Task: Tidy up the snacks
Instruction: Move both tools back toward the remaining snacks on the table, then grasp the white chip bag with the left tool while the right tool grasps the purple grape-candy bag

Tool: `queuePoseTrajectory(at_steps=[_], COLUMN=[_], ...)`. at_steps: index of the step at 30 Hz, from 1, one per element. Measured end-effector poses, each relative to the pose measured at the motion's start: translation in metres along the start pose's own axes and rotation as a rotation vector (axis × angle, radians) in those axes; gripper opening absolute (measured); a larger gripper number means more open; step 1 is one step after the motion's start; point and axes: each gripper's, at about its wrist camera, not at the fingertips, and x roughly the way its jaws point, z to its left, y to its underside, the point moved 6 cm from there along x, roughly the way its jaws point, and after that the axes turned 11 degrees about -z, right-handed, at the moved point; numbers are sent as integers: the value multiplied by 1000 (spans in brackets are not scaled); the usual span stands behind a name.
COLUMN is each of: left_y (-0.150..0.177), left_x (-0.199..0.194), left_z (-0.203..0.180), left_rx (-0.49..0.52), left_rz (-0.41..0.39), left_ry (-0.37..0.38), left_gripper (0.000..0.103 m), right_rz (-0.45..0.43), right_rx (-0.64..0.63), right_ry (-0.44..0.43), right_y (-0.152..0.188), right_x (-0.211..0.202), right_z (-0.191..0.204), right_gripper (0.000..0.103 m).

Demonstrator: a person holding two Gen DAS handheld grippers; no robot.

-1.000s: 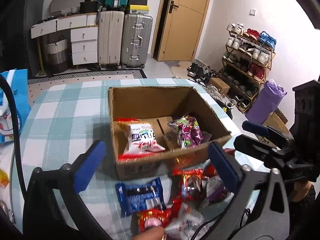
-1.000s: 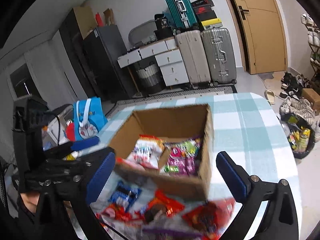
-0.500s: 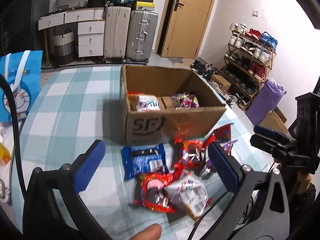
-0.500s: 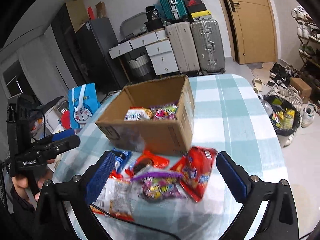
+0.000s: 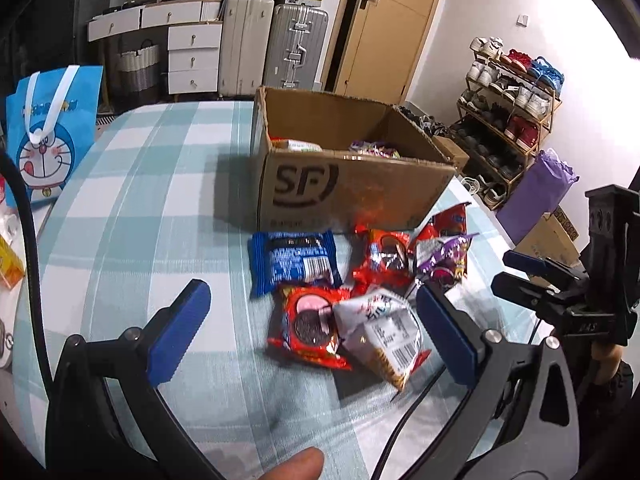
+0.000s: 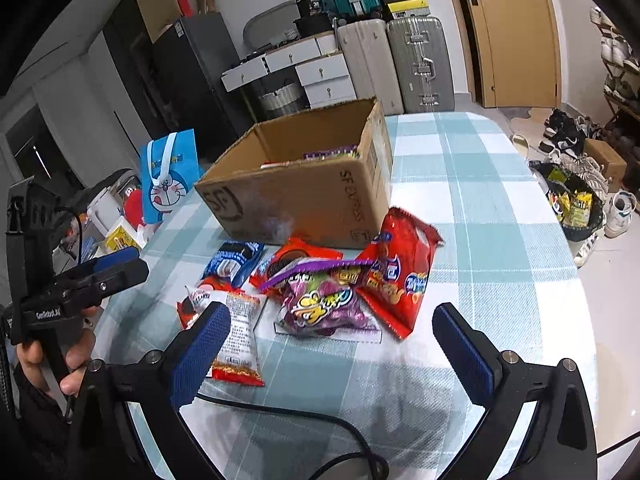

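Observation:
An open cardboard box [image 5: 360, 192] [image 6: 304, 196] stands on the checked table with a few snack packs inside. In front of it lies a heap of packs: a blue biscuit pack [image 5: 294, 262] [image 6: 232, 260], a red cookie pack [image 5: 310, 326], a white-and-orange pack [image 5: 384, 334] [image 6: 236, 332], a purple candy bag [image 6: 324, 304] [image 5: 444, 260] and a large red bag [image 6: 400, 272]. My left gripper [image 5: 316, 332] hangs open just short of the heap. My right gripper [image 6: 332, 344] is open too, nothing between its fingers, near the purple bag.
A blue cartoon gift bag [image 5: 48, 132] [image 6: 168, 176] stands at the table's left edge among small clutter. A black cable [image 6: 320, 424] trails across the near table. Suitcases [image 5: 276, 44], drawers and a shoe rack [image 5: 508, 112] sit beyond the table.
Both grippers have pulled back and dropped lower from over the box toward the near side of the table. The heap of packs now lies right ahead of them. Both stay open.

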Motion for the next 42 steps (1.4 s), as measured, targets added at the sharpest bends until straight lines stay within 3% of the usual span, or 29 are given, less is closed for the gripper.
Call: queuePoseTrajectory(at_steps=[11, 25, 33, 42], left_y=[16, 33, 34, 36], left_x=[7, 14, 15, 19], left_z=[-1, -2, -3, -3], left_rx=[21, 12, 13, 12], left_rz=[38, 69, 70, 77], left_ry=[-18, -3, -1, 5], left_gripper=[102, 102, 102, 102], right_rz=[47, 67, 97, 103], right_rx=[27, -23, -27, -52], right_ry=[-85, -74, -81, -49], right_y=[6, 6, 7, 7], right_x=[11, 32, 48, 59], right_z=[12, 23, 23, 21], right_gripper=[103, 102, 89, 84])
